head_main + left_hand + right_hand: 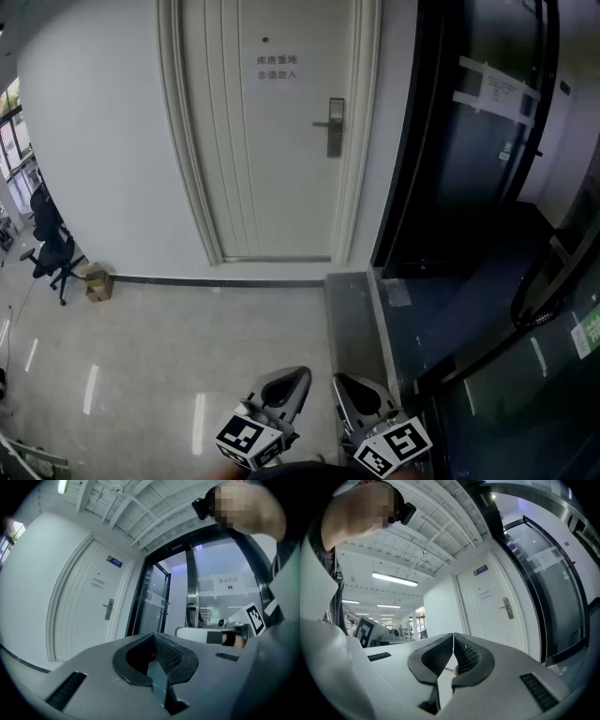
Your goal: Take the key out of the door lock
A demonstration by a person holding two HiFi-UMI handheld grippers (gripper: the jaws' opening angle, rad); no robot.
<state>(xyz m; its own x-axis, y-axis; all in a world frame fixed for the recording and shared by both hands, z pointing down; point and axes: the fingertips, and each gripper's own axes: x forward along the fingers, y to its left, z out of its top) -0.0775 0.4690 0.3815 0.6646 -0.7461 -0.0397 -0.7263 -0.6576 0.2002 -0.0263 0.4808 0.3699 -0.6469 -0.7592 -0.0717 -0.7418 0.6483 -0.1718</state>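
Head view shows the left gripper [298,373] and right gripper [339,380] side by side at the bottom edge, well apart from the white door [272,131], whose door lock [335,127] sits on its right side. Each gripper's jaws are pressed together on nothing, and the key is too small to make out at the lock

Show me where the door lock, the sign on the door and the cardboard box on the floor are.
door lock [336,127]: head view, middle of its metal plate.
door sign [277,67]: head view, centre of the printed text.
cardboard box [98,285]: head view, its top face.
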